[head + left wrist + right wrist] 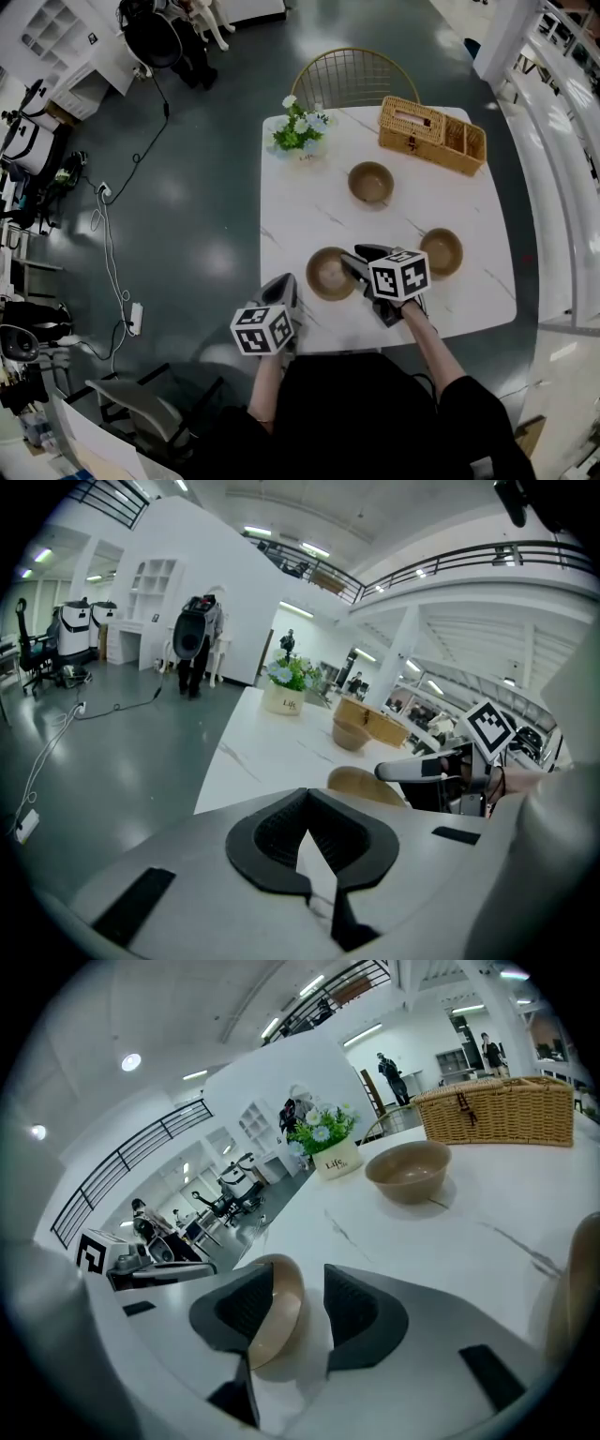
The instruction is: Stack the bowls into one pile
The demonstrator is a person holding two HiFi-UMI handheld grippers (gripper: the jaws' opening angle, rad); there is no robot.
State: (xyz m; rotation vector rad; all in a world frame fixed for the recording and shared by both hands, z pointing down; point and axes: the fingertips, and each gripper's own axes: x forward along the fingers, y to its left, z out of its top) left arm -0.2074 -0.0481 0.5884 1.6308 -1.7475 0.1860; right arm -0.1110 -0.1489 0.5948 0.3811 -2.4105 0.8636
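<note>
Three brown bowls stand apart on the white marble table (300, 220): a far bowl (370, 181), a right bowl (441, 251) and a near bowl (328, 274). My right gripper (354, 259) is at the near bowl's right rim. In the right gripper view, the right gripper (298, 1283) is open, with that bowl's rim (277, 1321) between its jaws, close to the left pad and apart from the right pad. The far bowl (409, 1171) lies beyond it. My left gripper (286, 283) hangs at the table's near edge, left of the near bowl (366, 785). It is shut and empty (307, 794).
A wicker basket (431, 134) sits at the table's far right corner and a pot of flowers (300, 131) at the far left. A wire chair (352, 80) stands behind the table. Cables (108, 244) lie on the dark floor to the left.
</note>
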